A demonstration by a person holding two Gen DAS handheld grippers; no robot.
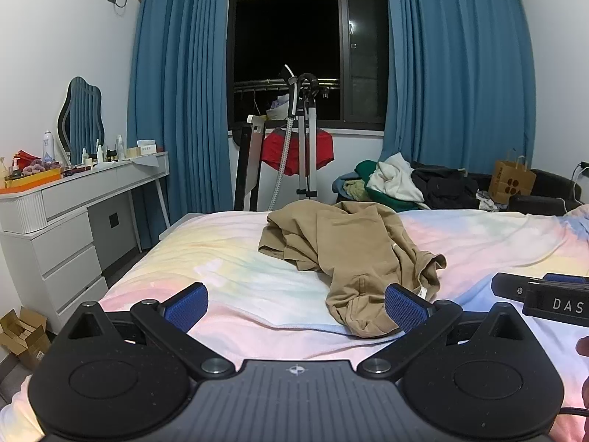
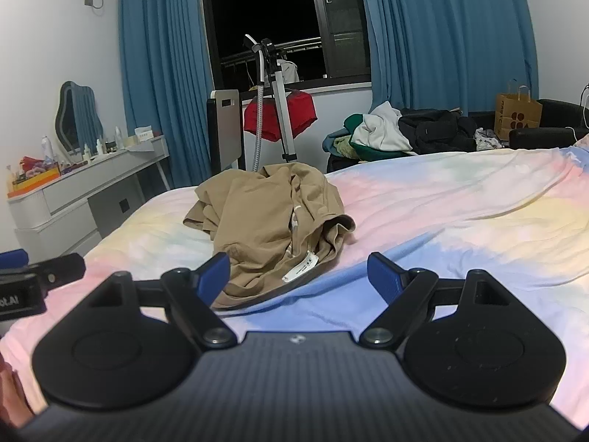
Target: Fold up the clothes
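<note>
A crumpled tan garment (image 1: 342,250) lies bunched on the pastel bedspread (image 1: 221,269), a white care label showing near its front hem (image 2: 300,267). My left gripper (image 1: 296,304) hovers open just in front of it, the right blue pad (image 1: 405,307) overlapping the garment's near edge in view. In the right wrist view the same garment (image 2: 272,221) sits ahead and slightly left. My right gripper (image 2: 298,276) is open, its left finger (image 2: 215,272) in front of the cloth's near edge. Neither holds anything. Each gripper shows at the other view's edge.
A white dresser (image 1: 66,213) with a mirror and bottles stands left of the bed. Beyond the bed's far edge stand a garment steamer (image 1: 305,140) with red cloth, a clothes pile (image 1: 397,180) and a paper bag (image 1: 513,180). Cardboard boxes (image 1: 22,335) sit on the floor.
</note>
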